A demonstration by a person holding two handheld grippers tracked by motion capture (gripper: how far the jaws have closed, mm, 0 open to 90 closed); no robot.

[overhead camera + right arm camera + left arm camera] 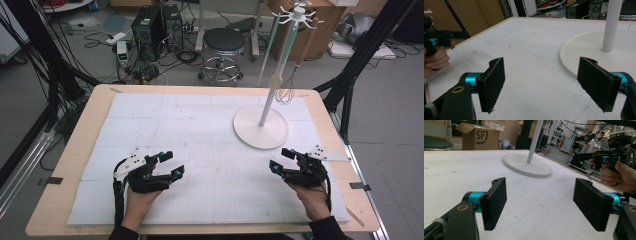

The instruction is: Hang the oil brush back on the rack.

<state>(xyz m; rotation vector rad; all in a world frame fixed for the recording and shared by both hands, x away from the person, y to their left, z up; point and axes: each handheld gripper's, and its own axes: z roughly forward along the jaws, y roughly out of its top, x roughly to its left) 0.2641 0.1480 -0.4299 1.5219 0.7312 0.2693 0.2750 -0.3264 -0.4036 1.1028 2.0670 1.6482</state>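
Observation:
A white utensil stand (pixel 261 131) with a round base and a thin pole stands on the white mat (pixel 200 130), right of centre. From its top hooks hang a wire whisk (pixel 285 92) and a pale long-handled utensil (pixel 267 55). My left gripper (pixel 173 164) rests low over the mat at the front left, open, with nothing between its jaws (pixel 541 205). My right gripper (pixel 280 158) sits at the front right, just in front of the stand's base (pixel 584 50), open and empty (pixel 544 85). Each gripper view shows the other hand farther off, with the right gripper (pixel 604 158) and the left gripper (pixel 436 41).
The mat covers a wooden table (pixel 70 165). Behind the table stand a black stool (pixel 223 42), computer towers (pixel 150 25) with loose cables, and a cardboard box (pixel 477 136). Black frame posts (pixel 365 45) rise at both sides.

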